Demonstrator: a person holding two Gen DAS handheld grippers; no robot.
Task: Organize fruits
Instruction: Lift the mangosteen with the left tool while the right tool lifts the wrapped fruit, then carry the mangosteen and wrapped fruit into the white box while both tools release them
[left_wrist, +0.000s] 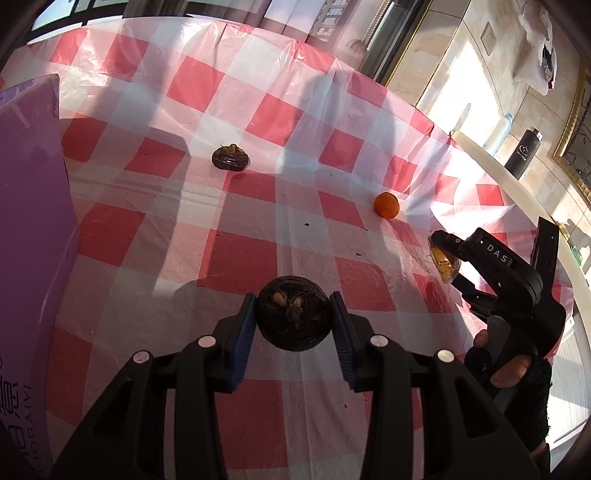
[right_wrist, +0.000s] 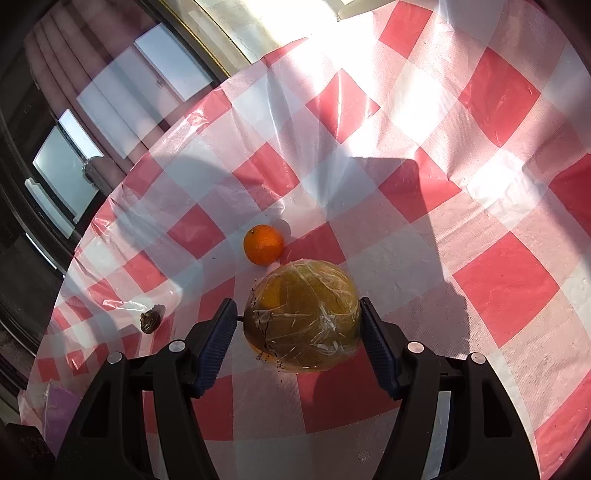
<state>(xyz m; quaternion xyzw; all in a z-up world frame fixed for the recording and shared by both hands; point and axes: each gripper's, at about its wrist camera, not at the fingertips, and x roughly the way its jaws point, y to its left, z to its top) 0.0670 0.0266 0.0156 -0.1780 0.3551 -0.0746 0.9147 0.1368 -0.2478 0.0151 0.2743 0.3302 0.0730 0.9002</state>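
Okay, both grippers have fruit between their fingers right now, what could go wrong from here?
1. The wrapped yellow fruit looks touched only by the right gripper's right pad; a gap shows at the left, so it might slip on lifting.
2. The orange lies just beyond and could get nudged into rolling.

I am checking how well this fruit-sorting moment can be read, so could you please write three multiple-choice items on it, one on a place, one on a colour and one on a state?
1. Where does the small round orange tangerine lie?
A. on the red-and-white checked plastic tablecloth
B. in the left claw
C. on the purple box

2. What colour is the round dark fruit in the left claw?
A. green
B. yellow
C. dark brown, almost black

3. What sits between the fingers of the right claw?
A. nothing
B. the plastic-wrapped round yellow fruit
C. a bottle

Answers: 1 A, it rests on the cloth beyond the wrapped fruit. 2 C, its skin looks nearly black. 3 B, the wrapped fruit fills the gap.
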